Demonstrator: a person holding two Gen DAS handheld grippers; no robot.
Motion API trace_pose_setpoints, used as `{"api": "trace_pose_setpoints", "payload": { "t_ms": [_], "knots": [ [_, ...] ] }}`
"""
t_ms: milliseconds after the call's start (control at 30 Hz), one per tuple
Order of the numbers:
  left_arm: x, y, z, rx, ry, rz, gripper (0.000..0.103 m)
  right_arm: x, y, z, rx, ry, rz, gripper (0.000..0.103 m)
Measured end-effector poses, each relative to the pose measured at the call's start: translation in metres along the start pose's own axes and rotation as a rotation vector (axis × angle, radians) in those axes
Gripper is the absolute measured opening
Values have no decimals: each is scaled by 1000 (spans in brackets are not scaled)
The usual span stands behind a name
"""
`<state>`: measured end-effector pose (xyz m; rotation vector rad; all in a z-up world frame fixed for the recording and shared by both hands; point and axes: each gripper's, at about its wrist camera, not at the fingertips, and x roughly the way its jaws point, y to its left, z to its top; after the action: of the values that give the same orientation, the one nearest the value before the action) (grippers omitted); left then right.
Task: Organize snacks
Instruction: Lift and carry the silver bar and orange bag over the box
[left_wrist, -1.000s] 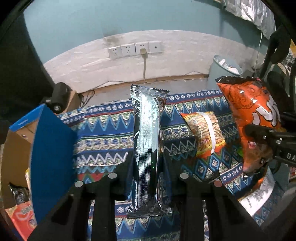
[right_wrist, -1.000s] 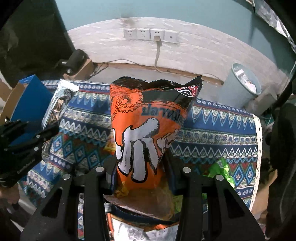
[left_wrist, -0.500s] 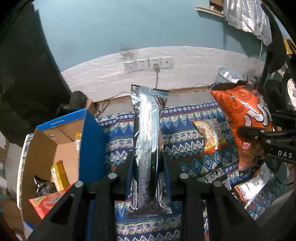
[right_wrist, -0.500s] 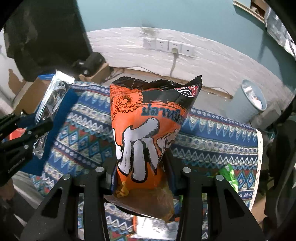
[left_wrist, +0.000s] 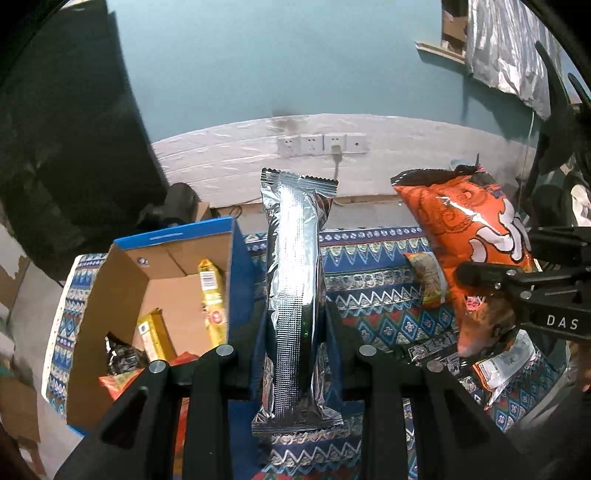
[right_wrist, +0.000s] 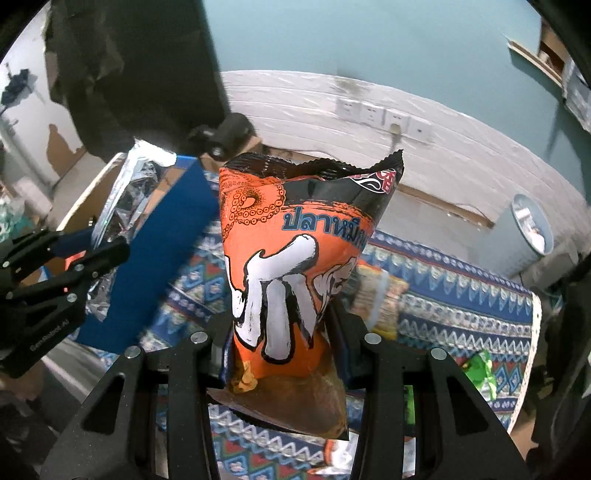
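Left wrist view: left gripper (left_wrist: 293, 325) clamps the silver packet (left_wrist: 293, 280), now higher, with more of the cardboard box (left_wrist: 166, 273) showing. Right gripper (right_wrist: 284, 332) grips the orange bag (right_wrist: 295, 258), likewise raised.

A lived-in room in a home, by the look of it — teal-painted wall (left_wrist: 258, 74) above a white band with a row of wall sockets (left_wrist: 322, 144), one with a plug in it. A patterned blue cloth (right_wrist: 461, 291) covers the table, a waste bin (right_wrist: 532, 229) stands on the floor by the wall, and paint is peeling off a wall — nothing workshop-like.
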<state>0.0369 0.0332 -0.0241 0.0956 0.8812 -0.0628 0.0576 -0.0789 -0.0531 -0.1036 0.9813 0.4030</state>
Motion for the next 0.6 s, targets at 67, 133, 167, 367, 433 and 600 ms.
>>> {"api": "trace_pose_setpoints", "payload": {
  "t_ms": [67, 133, 167, 367, 433, 600],
  "knots": [
    [-3, 7, -1, -12, -2, 2, 29, 1, 9, 3, -10, -1, 14, 40],
    [-5, 15, -2, -24, -2, 7, 29, 2, 18, 7, -24, -3, 23, 40],
    [-6, 19, -3, -30, -3, 9, 29, 2, 22, 9, -30, -4, 27, 40],
    [-9, 47, -8, -80, -5, 30, 29, 8, 47, 25, -63, -9, 52, 40],
    [-10, 58, -10, -101, -5, 39, 29, 10, 57, 30, -74, -11, 61, 40],
    [-11, 85, -15, -143, 2, 63, 29, 16, 83, 44, -104, -16, 85, 40]
  ]
}}
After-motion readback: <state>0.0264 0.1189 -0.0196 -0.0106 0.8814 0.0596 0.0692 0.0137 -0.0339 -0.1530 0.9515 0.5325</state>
